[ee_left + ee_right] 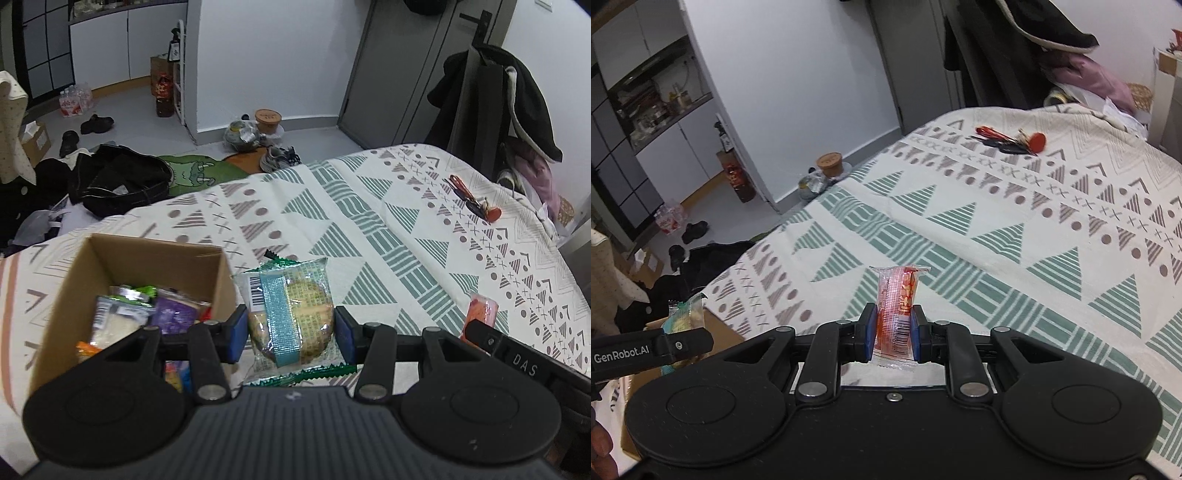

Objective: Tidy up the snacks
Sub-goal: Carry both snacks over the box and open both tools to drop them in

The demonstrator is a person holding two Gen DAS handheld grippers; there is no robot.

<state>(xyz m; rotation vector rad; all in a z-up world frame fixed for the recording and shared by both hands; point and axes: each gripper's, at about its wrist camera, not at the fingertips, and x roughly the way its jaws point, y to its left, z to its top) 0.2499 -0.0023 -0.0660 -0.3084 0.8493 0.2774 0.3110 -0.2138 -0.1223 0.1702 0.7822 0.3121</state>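
Clear-film round cake packet (pixel 291 314), long axis forward beside the cardboard box (pixel 147 258), is being clamped by left tool (pixel 291 328); right tool (pixel 893 332) is clamping an upright red sachet (pixel 897 306).

1. My bedsheet (pixel 369 206): cream with teal striped triangles, mauve dots and crosses.
2. My cake packet (pixel 291 314): clear, with a teal band.
3. At 9 o'clock, box (pixel 218 284): brown.
4. My candy wrapper (pixel 897 306): red-orange.
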